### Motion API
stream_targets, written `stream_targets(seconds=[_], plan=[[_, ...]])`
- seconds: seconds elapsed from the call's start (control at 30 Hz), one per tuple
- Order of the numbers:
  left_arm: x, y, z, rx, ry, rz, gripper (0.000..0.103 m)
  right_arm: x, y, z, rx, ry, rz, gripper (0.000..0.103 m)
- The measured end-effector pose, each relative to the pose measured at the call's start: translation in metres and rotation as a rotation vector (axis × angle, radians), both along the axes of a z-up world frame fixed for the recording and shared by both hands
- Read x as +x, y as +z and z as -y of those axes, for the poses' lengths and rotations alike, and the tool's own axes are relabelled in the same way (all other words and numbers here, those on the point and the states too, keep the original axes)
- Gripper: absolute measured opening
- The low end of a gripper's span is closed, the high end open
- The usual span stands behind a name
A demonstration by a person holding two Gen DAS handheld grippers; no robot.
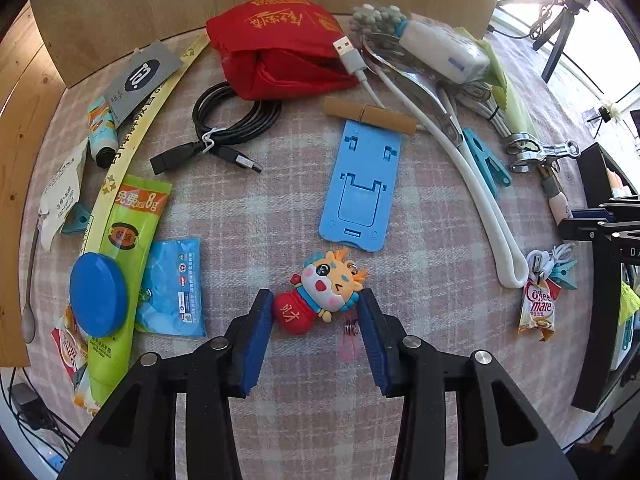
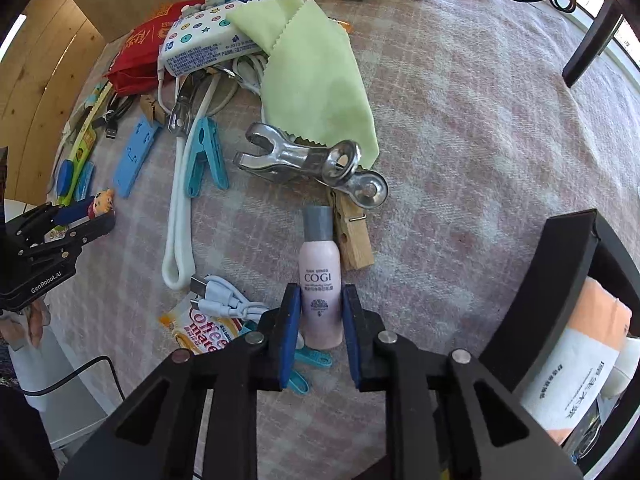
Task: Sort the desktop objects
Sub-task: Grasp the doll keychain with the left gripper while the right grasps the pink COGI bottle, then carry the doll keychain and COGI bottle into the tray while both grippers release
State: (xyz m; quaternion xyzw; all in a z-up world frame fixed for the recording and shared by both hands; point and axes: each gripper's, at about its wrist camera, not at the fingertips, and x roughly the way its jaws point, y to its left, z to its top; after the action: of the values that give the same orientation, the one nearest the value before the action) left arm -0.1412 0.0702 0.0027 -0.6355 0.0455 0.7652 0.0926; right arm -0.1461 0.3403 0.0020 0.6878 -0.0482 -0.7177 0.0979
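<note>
My left gripper [image 1: 316, 312] is closed around a cartoon dragon keychain toy [image 1: 320, 292] with a red body; both blue pads touch it. It also shows in the right wrist view [image 2: 102, 202], held in the left gripper [image 2: 86, 216]. My right gripper [image 2: 316, 312] is shut on a pink COGI bottle [image 2: 320, 284] with a grey cap, lying lengthwise between the pads. The bottle and right gripper show at the right edge of the left wrist view [image 1: 560, 204].
On the plaid cloth [image 1: 420, 216] lie a blue phone stand [image 1: 362, 184], red pouch [image 1: 276, 52], black cable [image 1: 228, 120], white strap [image 1: 480, 184], green sachet [image 1: 128, 248], blue lid [image 1: 98, 294], metal clip [image 2: 304, 158], wooden peg [image 2: 352, 236], green cloth [image 2: 316, 72], Coffee-mate sachet [image 2: 204, 332]. A black bin [image 2: 576, 280] stands right.
</note>
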Motion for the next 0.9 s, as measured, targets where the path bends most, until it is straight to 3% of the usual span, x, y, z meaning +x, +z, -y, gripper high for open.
stream_targets(seconds=[0.3,0.5,0.7,0.9], plan=[[0.024,0.01,-0.004,0.047,0.003,-0.016,0.04,0.014,0.02,-0.023,-0.073,-0.056,-0.037,0.02],[0.048,0.034,-0.018,0.098,-0.018,-0.052,0.04,0.035,0.044,-0.039,-0.107,-0.064,-0.078,0.02],[0.067,0.066,-0.06,0.132,-0.103,-0.1,0.04,0.072,0.064,-0.081,-0.138,-0.125,-0.136,0.02],[0.076,0.09,-0.13,0.175,-0.233,-0.137,0.04,0.101,0.082,-0.125,-0.094,-0.214,-0.208,0.02]])
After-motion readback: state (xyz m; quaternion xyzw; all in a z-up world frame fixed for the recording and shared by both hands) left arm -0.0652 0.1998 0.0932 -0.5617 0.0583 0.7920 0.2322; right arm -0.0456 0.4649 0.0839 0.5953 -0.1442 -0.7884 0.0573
